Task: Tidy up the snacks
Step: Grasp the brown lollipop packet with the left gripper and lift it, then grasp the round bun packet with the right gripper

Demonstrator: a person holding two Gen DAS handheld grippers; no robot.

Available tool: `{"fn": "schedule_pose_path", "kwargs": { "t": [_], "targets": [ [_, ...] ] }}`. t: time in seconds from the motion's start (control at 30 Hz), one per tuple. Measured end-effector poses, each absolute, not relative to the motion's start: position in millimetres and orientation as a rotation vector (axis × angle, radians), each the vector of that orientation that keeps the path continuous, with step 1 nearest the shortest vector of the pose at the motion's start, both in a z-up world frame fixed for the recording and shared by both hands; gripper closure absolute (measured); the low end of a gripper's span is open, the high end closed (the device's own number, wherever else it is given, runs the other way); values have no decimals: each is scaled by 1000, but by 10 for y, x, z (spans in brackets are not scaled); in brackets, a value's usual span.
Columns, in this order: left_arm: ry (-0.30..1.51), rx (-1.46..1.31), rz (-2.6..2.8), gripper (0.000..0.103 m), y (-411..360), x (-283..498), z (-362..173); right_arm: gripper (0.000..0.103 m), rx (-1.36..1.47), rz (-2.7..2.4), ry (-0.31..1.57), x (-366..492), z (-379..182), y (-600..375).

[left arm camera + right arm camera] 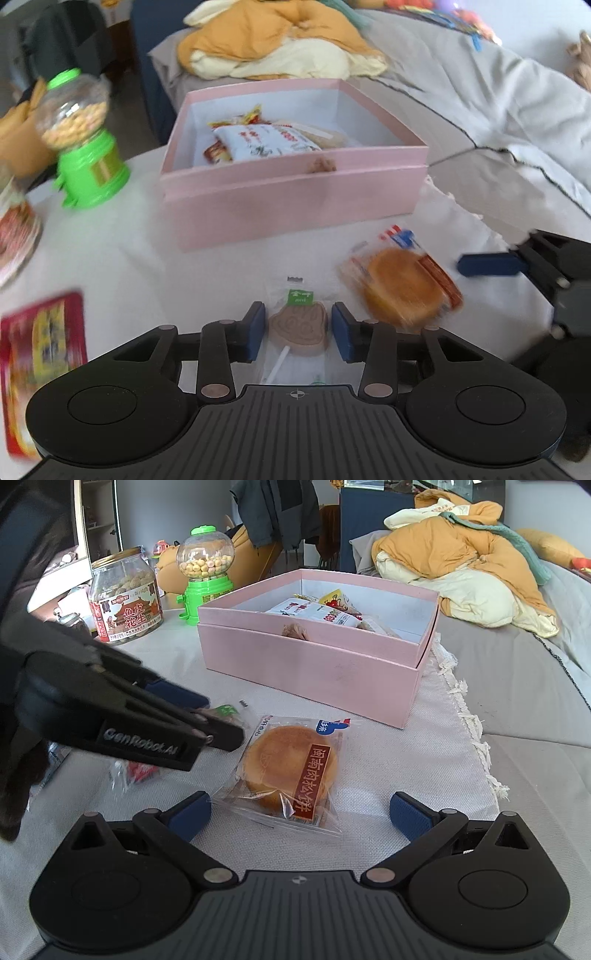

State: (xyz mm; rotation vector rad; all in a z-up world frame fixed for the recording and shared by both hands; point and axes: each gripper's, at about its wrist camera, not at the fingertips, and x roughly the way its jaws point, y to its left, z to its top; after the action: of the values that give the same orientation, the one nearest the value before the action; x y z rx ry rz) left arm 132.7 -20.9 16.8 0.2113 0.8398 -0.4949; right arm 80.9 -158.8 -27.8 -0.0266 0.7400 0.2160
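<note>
A: Where is your left gripper (298,331) now?

B: Low over the white cloth (388,746), its blue pads on either side of the wrapped paw-shaped lollipop (298,328). A sliver of cloth shows at each side, so you have it parted and straddling the lollipop, not squeezing it.

A: And your right gripper (300,814)?

B: Spread wide, gripping nothing. The packaged round pastry (291,771) lies flat between and just ahead of its fingers; the left pad (190,814) is just beside the wrapper's edge, the right pad well apart from it.

A: Where do the snacks stand?

B: The pink box (314,664) sits open behind the pastry, with several snack packets (314,611) already inside. To its left are the green candy dispenser (205,574) and the peanut jar (125,598). A red packet (44,365) lies at your far left.
</note>
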Motion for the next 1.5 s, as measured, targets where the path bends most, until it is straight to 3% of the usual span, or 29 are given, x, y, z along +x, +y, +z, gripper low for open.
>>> {"fn": "schedule_pose_path", "kwargs": {
  "t": [0.6, 1.03, 1.27, 1.4, 1.47, 1.5],
  "targets": [
    [842, 106, -293, 60, 301, 791, 159, 0, -51, 274, 766, 850, -264, -1626],
    [804, 66, -279, 59, 326, 640, 141, 0, 68, 64, 672, 627, 35, -2249],
    [800, 61, -289, 59, 338, 578, 141, 1, 245, 185, 780, 940, 59, -2095],
    [799, 65, -292, 59, 337, 562, 142, 8, 138, 184, 833, 1141, 43, -1689],
    [790, 68, -298, 59, 346, 541, 134, 17, 85, 185, 871, 1214, -12, -1525],
    [784, 69, -302, 58, 352, 527, 127, 30, 68, 196, 886, 1223, -37, -1479]
  ]
}}
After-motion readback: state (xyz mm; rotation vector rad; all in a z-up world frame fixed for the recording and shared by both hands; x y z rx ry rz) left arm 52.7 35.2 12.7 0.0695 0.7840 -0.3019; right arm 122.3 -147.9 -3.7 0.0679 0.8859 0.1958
